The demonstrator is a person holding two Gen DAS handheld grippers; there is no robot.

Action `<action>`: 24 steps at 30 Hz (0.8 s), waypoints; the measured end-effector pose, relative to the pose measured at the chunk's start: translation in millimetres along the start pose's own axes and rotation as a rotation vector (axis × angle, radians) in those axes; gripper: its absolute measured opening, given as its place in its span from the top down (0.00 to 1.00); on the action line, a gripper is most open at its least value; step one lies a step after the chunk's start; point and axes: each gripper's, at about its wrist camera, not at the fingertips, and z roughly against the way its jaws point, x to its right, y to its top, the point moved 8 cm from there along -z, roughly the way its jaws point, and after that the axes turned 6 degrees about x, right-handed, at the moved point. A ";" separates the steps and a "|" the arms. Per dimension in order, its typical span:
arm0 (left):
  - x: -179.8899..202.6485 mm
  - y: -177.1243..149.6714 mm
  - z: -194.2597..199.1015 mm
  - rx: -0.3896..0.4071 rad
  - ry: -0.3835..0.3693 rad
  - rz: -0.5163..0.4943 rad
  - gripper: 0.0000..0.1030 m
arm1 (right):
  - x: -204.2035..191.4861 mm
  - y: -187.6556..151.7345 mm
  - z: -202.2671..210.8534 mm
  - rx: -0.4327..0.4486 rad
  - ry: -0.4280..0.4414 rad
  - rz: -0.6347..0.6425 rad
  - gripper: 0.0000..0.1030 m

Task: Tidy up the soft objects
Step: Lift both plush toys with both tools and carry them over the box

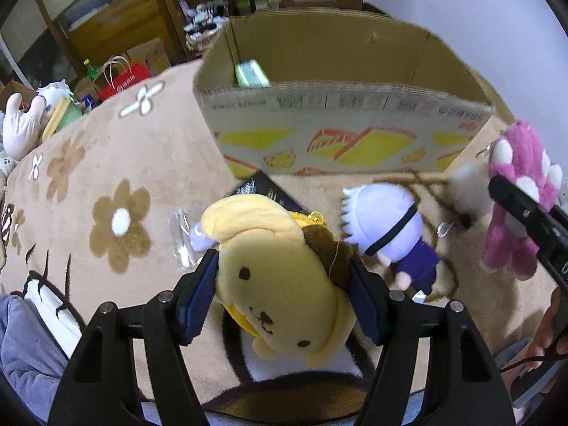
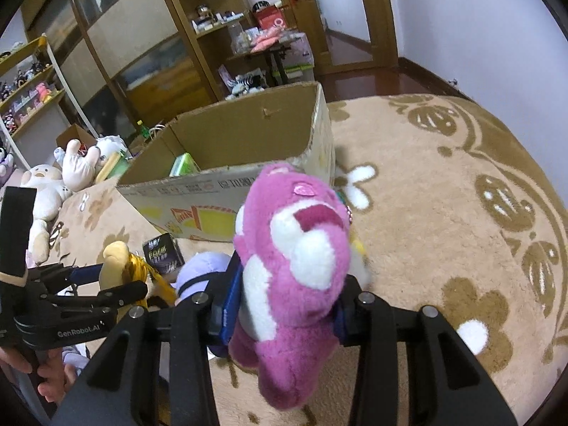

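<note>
My left gripper (image 1: 284, 262) is shut on a yellow dog plush (image 1: 280, 291), its blue pads pressing both sides of the head, just above the rug. Seen from the right wrist, that plush (image 2: 115, 259) hangs at the far left. My right gripper (image 2: 291, 284) is shut on a pink bear plush (image 2: 294, 266), which also shows from the left wrist (image 1: 514, 220) at the right edge. An open cardboard box (image 1: 348, 135) stands just beyond both toys. A small doll with white hair and purple clothes (image 1: 387, 227) lies on the rug between the grippers.
A green packet (image 1: 250, 72) lies inside the box. A dark little carton (image 1: 262, 188) and a clear wrapper (image 1: 183, 238) lie on the beige flowered rug (image 1: 117, 220). More plush toys (image 2: 42, 191) are heaped at the rug's left edge. Shelves and cabinets stand behind.
</note>
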 end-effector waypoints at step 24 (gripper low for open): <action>-18.7 60.1 79.7 0.428 0.051 0.016 0.34 | -14.7 34.5 36.5 0.209 0.043 0.053 0.57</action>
